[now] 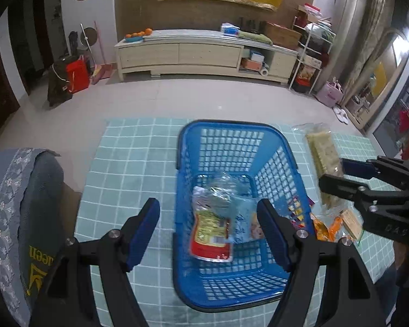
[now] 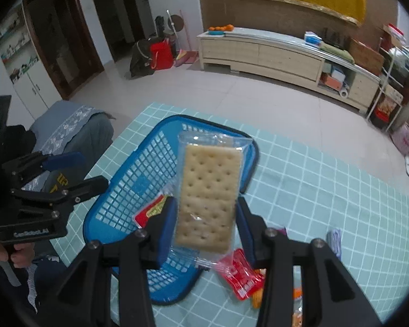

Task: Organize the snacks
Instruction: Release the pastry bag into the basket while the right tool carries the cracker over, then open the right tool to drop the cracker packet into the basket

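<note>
Far left, off the table: a grey-blue cloth with flowers (image 1: 11,190) draped over a seat. Next, the table cloth (image 1: 128,163), light green with white squares, spread over the table.

Left gripper (image 1: 208,230) above the near edge of the table, tongs wide, nothing between the blue pads (image 1: 140,234). Right under it, a blue basket (image 1: 231,141) standing near the middle of the table, its far rim close to the far edge. Inside the basket, down on the floor of it: a red and yellow snack bag (image 1: 211,234), a clear crinkly wrapper (image 1: 223,190) on top, a light blue packet (image 1: 245,223) beside them.

Just right of the basket, on the cloth near the near edge: a red packet (image 2: 241,275), an orange packet (image 1: 323,229) and some small bright sweets (image 1: 295,211), close together. Too blurry to read any names.

Right gripper (image 2: 207,231) up above the table, right of the basket, tongs narrow and squeezed on a cracker pack (image 2: 208,196). Pack in clear plastic, long and pale with little holes, held at its lower end, sticking up past the basket's right rim and not touching the cloth.

Far right of the table: bare cloth, then a small purple thing (image 2: 335,241) near the right edge.
</note>
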Motion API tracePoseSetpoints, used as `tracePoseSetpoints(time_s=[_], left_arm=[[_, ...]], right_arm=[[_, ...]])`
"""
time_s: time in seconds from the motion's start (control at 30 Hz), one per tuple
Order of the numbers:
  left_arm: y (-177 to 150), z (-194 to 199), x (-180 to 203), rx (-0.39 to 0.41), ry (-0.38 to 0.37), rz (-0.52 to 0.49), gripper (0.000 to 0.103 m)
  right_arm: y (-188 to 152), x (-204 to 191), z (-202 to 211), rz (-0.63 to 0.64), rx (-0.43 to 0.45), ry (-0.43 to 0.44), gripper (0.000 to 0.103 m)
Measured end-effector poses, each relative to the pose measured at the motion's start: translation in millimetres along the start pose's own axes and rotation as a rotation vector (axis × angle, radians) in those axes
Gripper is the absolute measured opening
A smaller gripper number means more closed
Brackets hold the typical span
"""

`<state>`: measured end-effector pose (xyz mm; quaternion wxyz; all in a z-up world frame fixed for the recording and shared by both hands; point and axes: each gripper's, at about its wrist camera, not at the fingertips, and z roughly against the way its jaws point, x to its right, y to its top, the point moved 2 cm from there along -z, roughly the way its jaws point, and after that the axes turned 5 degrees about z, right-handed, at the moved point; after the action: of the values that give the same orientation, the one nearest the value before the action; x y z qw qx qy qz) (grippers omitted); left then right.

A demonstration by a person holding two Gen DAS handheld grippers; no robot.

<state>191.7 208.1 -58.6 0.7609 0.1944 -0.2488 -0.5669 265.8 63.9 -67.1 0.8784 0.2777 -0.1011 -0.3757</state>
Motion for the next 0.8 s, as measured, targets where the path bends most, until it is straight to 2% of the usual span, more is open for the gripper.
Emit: tracePoseSetpoints(time_s=[0.33, 0.43, 0.53, 0.67, 0.73, 0.8], left_arm=[[7, -22, -11, -0.009, 0.035, -0.027, 0.072], [9, -30, -12, -0.014, 0.024, -0.027, 0.072], [10, -37, -12, -0.019, 0.019, -0.03, 0.072], [11, -43, -15, -0.022, 0.017, -0.026, 0.072], [11, -44, -17, -0.021, 0.028, -0.02, 0.072], [9, -44, -17, -0.019, 0.04, -0.022, 0.072]], right_arm=[[23, -6, -48, 0.0, -0.088, -0.01, 0.048], [27, -4, -59, -0.006, -0.111, -0.018, 0.048], [30, -3, -66, 0.013, -0.121, -0.058, 0.048], [30, 0, -73, 0.022, -0.121, -0.069, 0.048], [30, 2, -75, 0.031, -0.123, -0.094, 0.052], [29, 2, -78, 0.043, -0.134, -0.103, 0.061]])
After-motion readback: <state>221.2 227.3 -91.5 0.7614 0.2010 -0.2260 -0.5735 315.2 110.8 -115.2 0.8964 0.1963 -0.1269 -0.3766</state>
